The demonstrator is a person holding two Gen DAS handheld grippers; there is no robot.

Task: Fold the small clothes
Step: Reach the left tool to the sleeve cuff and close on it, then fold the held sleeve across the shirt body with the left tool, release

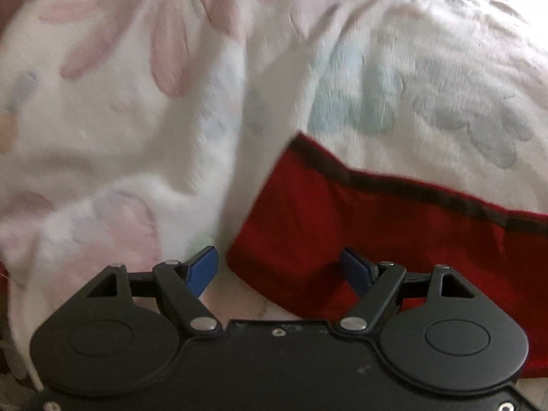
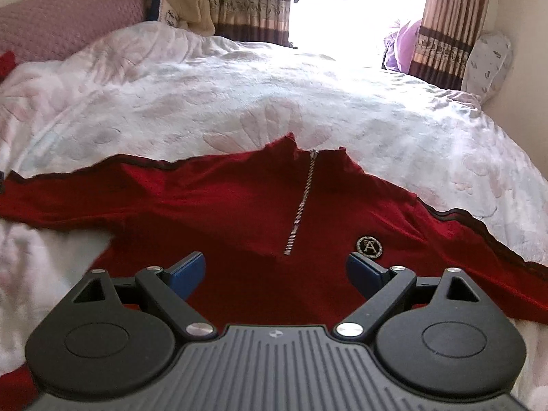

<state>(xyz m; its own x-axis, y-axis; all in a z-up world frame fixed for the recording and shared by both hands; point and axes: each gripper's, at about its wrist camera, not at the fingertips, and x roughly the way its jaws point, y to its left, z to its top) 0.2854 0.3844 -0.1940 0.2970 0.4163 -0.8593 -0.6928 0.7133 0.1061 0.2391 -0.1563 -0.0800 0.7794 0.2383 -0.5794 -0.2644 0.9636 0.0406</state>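
The pink pillow [image 2: 65,17] sits at the far left head of the bed, with a beige plush toy [image 2: 191,7] just beside it on its right. The white floral blanket [image 2: 239,85] covers the bed and carries the task item, a red zip-neck top [image 2: 239,212], which lies flat and front side up across the near part of the blanket. In the left wrist view, the left gripper [image 1: 279,267] hangs low over the end of one sleeve [image 1: 342,212], which bears a dark stripe along its far edge; its jaws are spread wide, with the left fingertip [image 1: 202,267] over bare blanket and the right one over red fabric, and nothing is clamped between them. That view is motion-blurred, so contact between pads and cloth cannot be confirmed. In the right wrist view, the right gripper [image 2: 274,272] is positioned over the lower chest of the top, jaws likewise released and spread, grasping nothing. The metal zipper [image 2: 301,202] runs from the collar down to a point just beyond the gap between the fingers. A round black logo badge [image 2: 369,238] sits on the chest, just beyond the right fingertip [image 2: 364,272]. The second sleeve extends to the right edge. Striped curtains [image 2: 441,27] frame a bright window at the far side.
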